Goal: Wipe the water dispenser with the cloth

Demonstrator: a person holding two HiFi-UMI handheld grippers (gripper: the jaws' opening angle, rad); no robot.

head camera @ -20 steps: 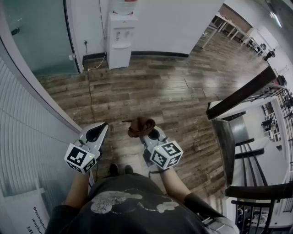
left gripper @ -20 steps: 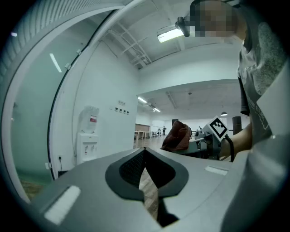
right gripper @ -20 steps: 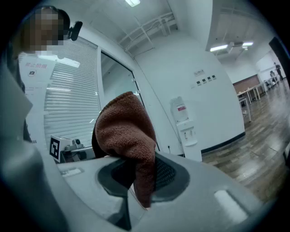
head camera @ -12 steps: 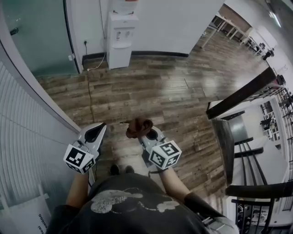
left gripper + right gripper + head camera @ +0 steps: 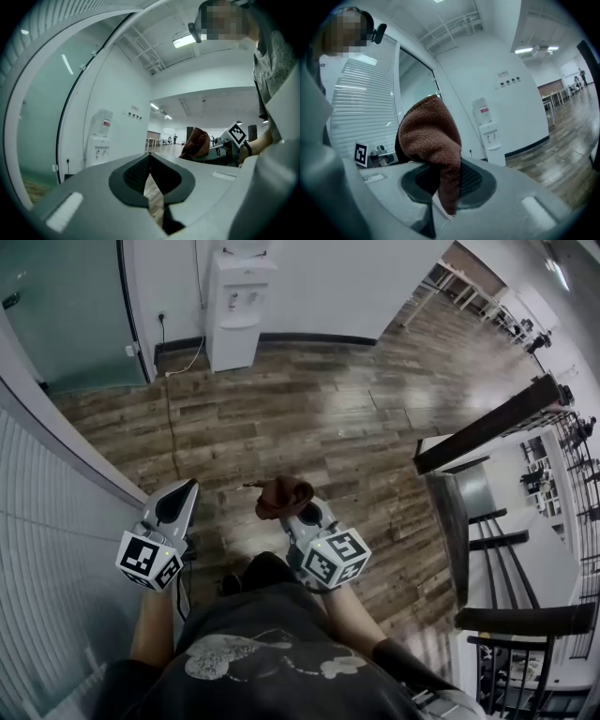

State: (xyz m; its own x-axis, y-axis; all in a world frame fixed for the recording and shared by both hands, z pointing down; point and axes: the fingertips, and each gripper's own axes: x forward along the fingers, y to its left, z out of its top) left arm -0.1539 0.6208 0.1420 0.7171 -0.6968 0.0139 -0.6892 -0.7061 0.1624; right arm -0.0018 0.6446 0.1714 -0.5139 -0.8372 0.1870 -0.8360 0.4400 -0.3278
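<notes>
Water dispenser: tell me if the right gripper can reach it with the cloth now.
Probably not: the water dispenser stands far off by the wall. Bare floor lies between, so walk closer first.

A brown wood-plank floor [image 5: 319, 427] runs from a slatted white wall [image 5: 56, 521] and frosted glass panel [image 5: 56, 306] to a black skirting [image 5: 319, 337], with a thin dark cable [image 5: 170, 432] across it and dark stair railings [image 5: 487, 427] alongside.

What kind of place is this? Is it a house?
Probably an office, not a house: a water dispenser stands by the white wall, a big glass partition is beside it, and rows of desks fill the open room farther off.
</notes>
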